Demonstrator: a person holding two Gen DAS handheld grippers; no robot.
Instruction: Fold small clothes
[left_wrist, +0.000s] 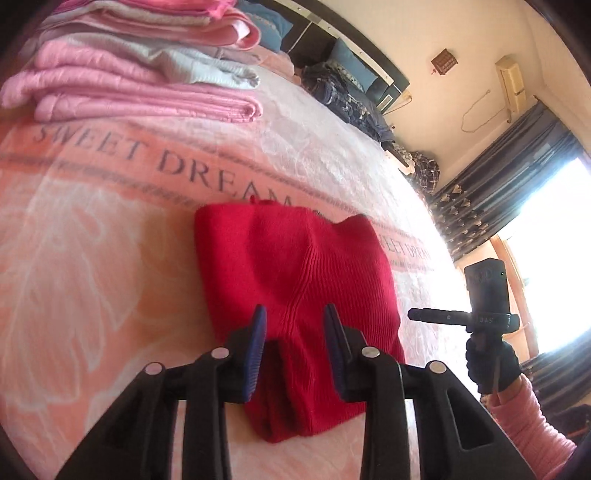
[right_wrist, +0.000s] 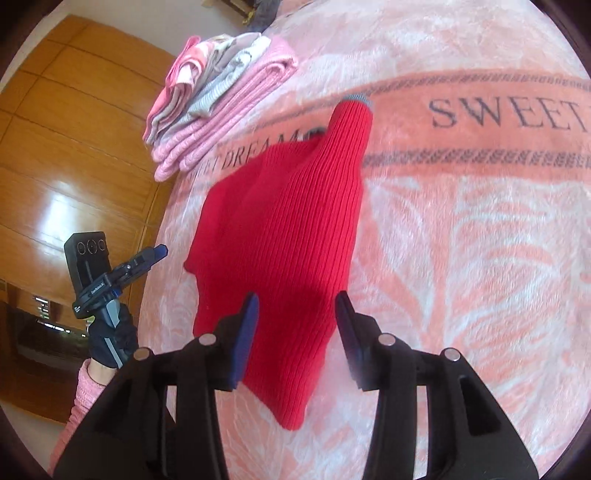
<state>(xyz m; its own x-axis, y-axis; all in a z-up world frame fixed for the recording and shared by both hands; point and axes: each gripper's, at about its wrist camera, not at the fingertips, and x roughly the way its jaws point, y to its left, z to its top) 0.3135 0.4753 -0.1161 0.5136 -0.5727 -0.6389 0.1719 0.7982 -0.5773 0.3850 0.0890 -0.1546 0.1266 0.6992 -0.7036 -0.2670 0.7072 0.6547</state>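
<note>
While the red ribbed knit garment (left_wrist: 295, 291) lies on the pink bed blanket (left_wrist: 92, 258), both grippers hover over its near end with nothing between their jaws. In the left wrist view the left gripper (left_wrist: 295, 325) has its blue-padded fingers (left_wrist: 258, 332) spread apart above the garment's lower part, and the fabric passes under them without being pinched; whether the pads brush the knit cannot be told. The right gripper (right_wrist: 297, 314) stands just as wide in its own view, its pads hanging over the red cloth's near corner.

From the right wrist view the garment runs away from the camera, a sleeve (right_wrist: 351, 122) with a grey cuff stretched toward the lettered band of the blanket. Its neckline and far edge are blurred, and its near tip is partly covered by the gripper frame. From the left wrist view the piece looks doubled over, yet the layers cannot be counted.

A stack of folded pink and grey clothes (left_wrist: 140, 66) sits farther back on the blanket, just beyond the garment; its top is cut off by the left view's edge. The blanket's lettering is partly hidden behind the red cloth.

Each view catches the other gripper off to the side, held in a dark-gloved hand (left_wrist: 491, 362) with a pink sleeve (left_wrist: 532, 424). The window (left_wrist: 554, 236) is blown out white.
</note>
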